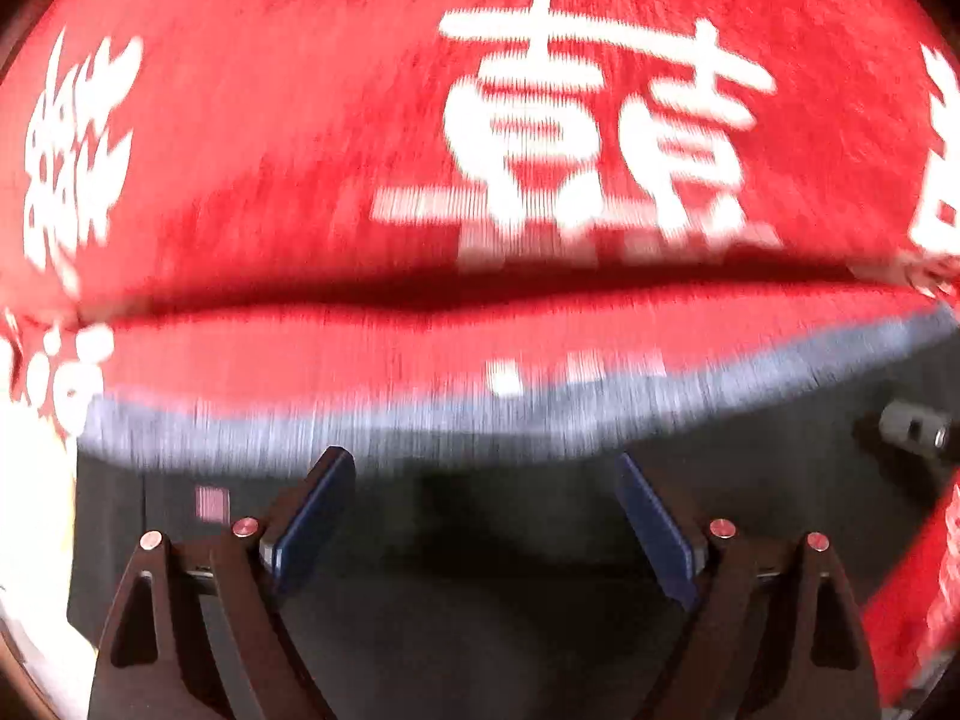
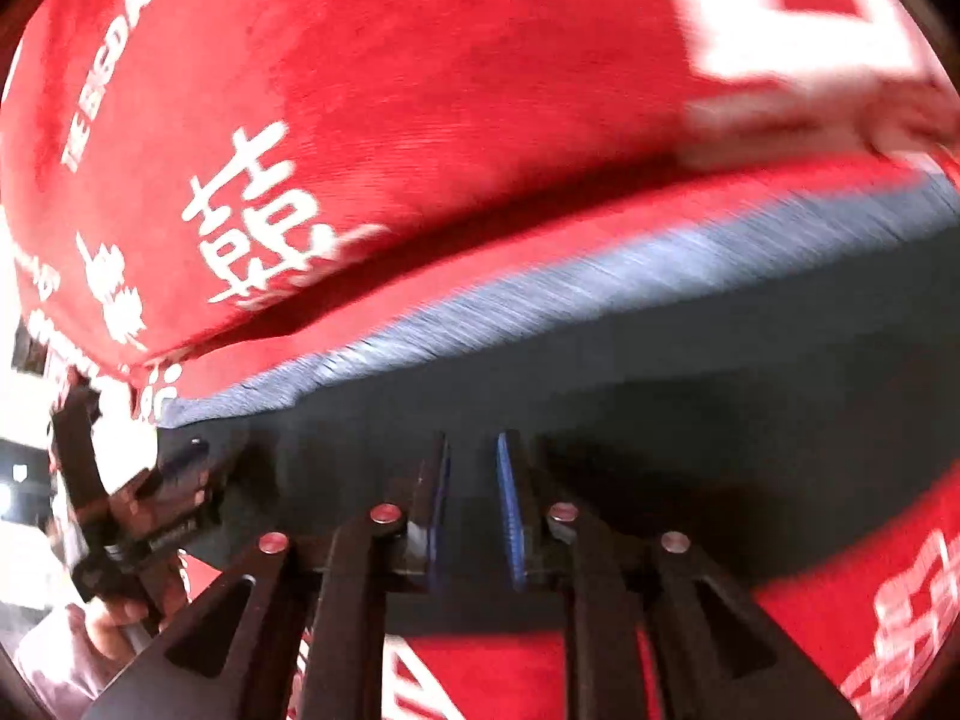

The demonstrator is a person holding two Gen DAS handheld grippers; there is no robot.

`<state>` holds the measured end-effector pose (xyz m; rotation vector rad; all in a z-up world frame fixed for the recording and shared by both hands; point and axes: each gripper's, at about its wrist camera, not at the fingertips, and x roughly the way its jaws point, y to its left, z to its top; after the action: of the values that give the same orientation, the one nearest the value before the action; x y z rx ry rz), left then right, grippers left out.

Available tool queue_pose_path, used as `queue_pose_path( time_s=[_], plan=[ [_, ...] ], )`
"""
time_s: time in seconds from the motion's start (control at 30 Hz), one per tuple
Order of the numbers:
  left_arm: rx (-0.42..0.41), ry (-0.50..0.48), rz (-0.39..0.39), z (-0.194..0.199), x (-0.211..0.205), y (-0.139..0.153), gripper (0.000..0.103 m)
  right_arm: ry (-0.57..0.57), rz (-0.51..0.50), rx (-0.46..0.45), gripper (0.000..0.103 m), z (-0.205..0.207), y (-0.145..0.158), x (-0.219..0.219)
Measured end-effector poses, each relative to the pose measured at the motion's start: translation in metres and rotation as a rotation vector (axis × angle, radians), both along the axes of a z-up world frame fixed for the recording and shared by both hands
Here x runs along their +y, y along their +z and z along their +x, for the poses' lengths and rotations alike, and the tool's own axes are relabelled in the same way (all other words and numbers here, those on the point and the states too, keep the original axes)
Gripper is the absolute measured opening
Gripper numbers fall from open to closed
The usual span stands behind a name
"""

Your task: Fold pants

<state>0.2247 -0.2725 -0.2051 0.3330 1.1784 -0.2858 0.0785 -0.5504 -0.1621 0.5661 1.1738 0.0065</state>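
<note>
Seeing: dark pants (image 1: 480, 540) spread over my red printed cloth (image 1: 300, 120), far edge a grey-blue band
Left gripper (image 1: 486, 516): jaws spread wide above the dark fabric, nothing between them
Right gripper (image 2: 474, 504): jaws narrow, a slim gap; whether they pinch fabric I cannot tell
Blur: both views smeared
</note>
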Motion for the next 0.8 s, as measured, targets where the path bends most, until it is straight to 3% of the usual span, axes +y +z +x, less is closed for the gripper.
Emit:
queue_pose_path(
  time_s=[0.13, 0.2, 0.27, 0.33, 0.37, 0.43, 0.5, 0.53, 0.6, 0.67, 0.73, 0.8],
  plan=[
    [0.035, 0.070, 0.136, 0.034, 0.000, -0.053, 0.090, -0.008, -0.034, 0.055, 0.019, 0.030, -0.036, 0.000],
    [0.004, 0.112, 0.132, 0.043, 0.015, -0.057, 0.090, -0.031, -0.056, 0.020, 0.005, 0.031, -0.036, -0.021],
    [0.011, 0.168, 0.182, 0.053, 0.033, -0.061, 0.090, -0.101, -0.135, 0.022, 0.005, 0.027, -0.034, -0.049],
    [0.026, 0.200, 0.161, 0.058, 0.052, -0.051, 0.090, -0.154, -0.099, 0.035, 0.005, 0.019, -0.034, -0.074],
    [0.023, 0.200, 0.149, 0.057, 0.058, -0.040, 0.090, -0.167, -0.069, 0.044, 0.007, 0.017, -0.032, -0.082],
    [-0.016, 0.177, 0.138, 0.046, 0.071, -0.013, 0.090, -0.137, -0.108, 0.056, 0.015, 0.011, -0.018, -0.083],
    [-0.038, 0.162, 0.150, 0.034, 0.084, 0.003, 0.090, -0.086, -0.117, 0.048, 0.030, 0.003, -0.005, -0.064],
    [-0.052, 0.163, 0.162, 0.026, 0.095, 0.010, 0.090, -0.062, -0.108, 0.041, 0.032, -0.002, 0.001, -0.052],
    [-0.053, 0.191, 0.199, 0.012, 0.124, 0.010, 0.090, 0.012, -0.096, 0.038, 0.035, -0.015, 0.006, -0.034],
    [0.023, 0.253, 0.246, 0.009, 0.163, -0.011, 0.093, 0.069, -0.123, 0.058, 0.036, -0.023, 0.002, -0.010],
    [-0.003, 0.299, 0.143, -0.001, 0.189, -0.011, 0.098, 0.105, -0.145, 0.124, 0.038, -0.038, -0.016, 0.002],
    [0.020, 0.308, 0.137, -0.003, 0.191, -0.010, 0.099, 0.072, -0.151, 0.068, 0.038, -0.058, -0.017, 0.001]
  ],
)
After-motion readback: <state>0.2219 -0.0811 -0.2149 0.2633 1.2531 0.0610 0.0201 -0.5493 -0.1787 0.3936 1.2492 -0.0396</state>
